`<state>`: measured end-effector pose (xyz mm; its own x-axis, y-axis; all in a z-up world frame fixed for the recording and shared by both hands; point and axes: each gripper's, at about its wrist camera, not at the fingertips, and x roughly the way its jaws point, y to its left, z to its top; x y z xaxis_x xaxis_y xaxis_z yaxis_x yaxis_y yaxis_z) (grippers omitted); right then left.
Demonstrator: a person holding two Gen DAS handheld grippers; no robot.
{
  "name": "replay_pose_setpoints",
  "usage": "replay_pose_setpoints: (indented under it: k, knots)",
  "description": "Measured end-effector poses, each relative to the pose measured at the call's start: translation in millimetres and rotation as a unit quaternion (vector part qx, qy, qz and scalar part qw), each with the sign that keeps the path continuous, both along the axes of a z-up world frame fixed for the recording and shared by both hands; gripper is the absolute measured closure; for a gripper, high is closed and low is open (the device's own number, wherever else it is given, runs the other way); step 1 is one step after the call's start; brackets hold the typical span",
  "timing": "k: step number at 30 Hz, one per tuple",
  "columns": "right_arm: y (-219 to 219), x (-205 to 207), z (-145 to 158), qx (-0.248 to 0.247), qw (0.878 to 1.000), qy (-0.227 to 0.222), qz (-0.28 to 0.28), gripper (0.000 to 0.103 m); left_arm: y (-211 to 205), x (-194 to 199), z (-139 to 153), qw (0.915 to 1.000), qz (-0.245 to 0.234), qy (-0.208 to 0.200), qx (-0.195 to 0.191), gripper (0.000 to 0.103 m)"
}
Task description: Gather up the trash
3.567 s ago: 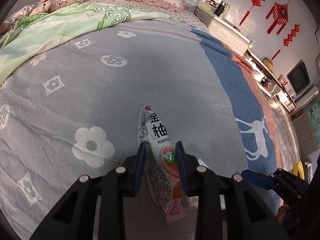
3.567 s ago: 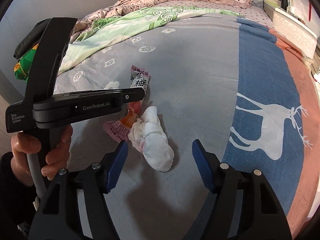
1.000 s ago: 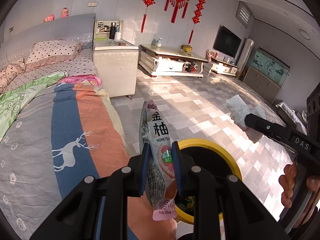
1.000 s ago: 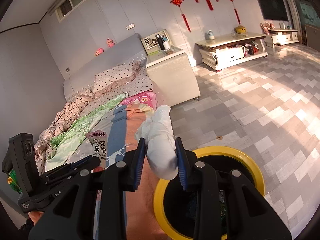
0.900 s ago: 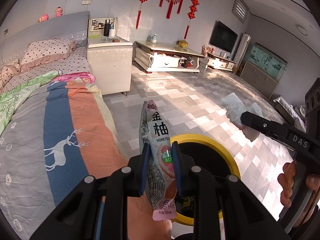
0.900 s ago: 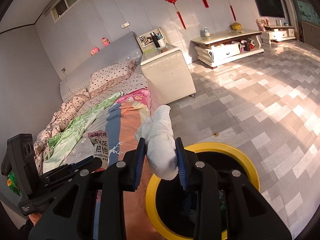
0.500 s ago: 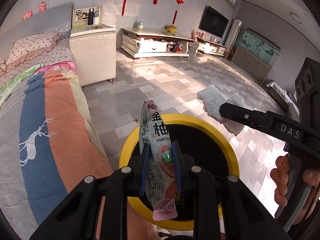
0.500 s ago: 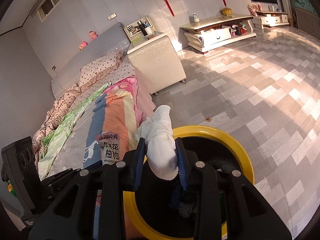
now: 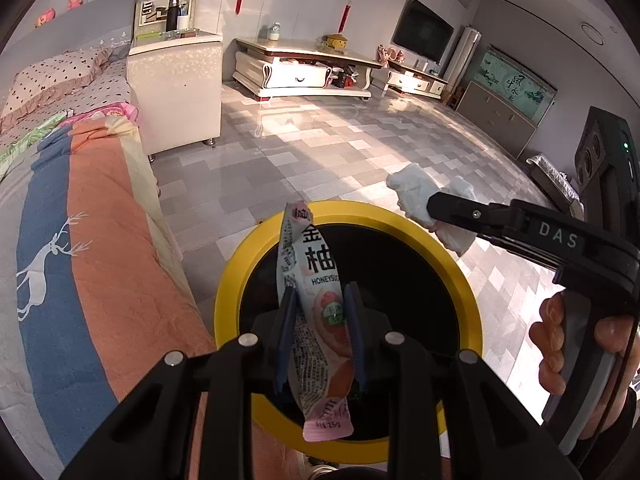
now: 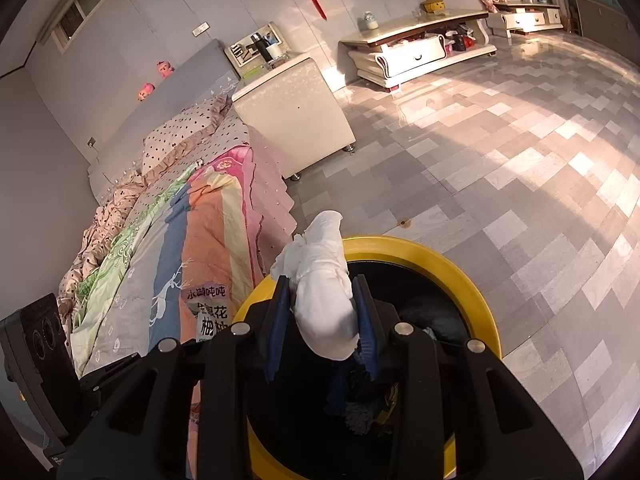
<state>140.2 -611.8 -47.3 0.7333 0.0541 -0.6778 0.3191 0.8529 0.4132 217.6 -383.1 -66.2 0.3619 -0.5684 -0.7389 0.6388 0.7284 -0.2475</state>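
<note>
Trash from the bed hangs over a yellow-rimmed bin (image 9: 470,300) that stands on the tiled floor (image 9: 320,152) just beside the bed (image 9: 100,260). Its dark inside holds a heap of dark scraps, best seen in the right wrist view, though what they are cannot be told. The left tool (image 9: 320,312) has a honey-pomelo snack wrapper (image 9: 316,280) between its blue pads; its jaws have just been opening a little, and the wrapper stands upright between them above the bin's mouth. The right tool (image 10: 323,304), whose jaws have likewise just eased apart, has a crumpled white tissue (image 10: 324,280) between its pads, over the rim nearest the bed. A hand (image 9: 576,340) grips the right tool's handle.
</note>
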Motion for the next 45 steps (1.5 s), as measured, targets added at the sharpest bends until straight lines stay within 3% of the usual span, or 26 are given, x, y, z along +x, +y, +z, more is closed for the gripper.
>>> replay_pose_setpoints:
  k: [5, 20, 32, 43, 45]
  knots:
    - [-1.1, -0.2, 4.4, -0.008, 1.0, 0.0, -0.015, 0.064, 7.8, 1.2, 2.9, 0.9999, 0.004, 0.001, -0.01, 0.063]
    - [40.5, 7.3, 20.7, -0.019, 1.0, -0.001, 0.005, 0.06, 76.9, 6.8, 25.5, 0.9982, 0.051, -0.014, -0.027, 0.061]
    - [144.0, 42.0, 43.3, -0.035, 0.996, -0.011, 0.083, 0.06, 185.6, 12.4, 41.1, 0.9896, 0.137, -0.036, -0.024, 0.061]
    - [275.4, 77.2, 42.0, -0.034, 0.984, -0.012, 0.173, 0.055, 308.5, 9.8, 44.6, 0.9707, 0.234, -0.053, -0.01, 0.061]
    - [296.3, 82.0, 39.9, -0.036, 0.982, -0.011, 0.185, 0.053, 326.4, 6.4, 42.2, 0.9666, 0.25, -0.055, -0.008, 0.055]
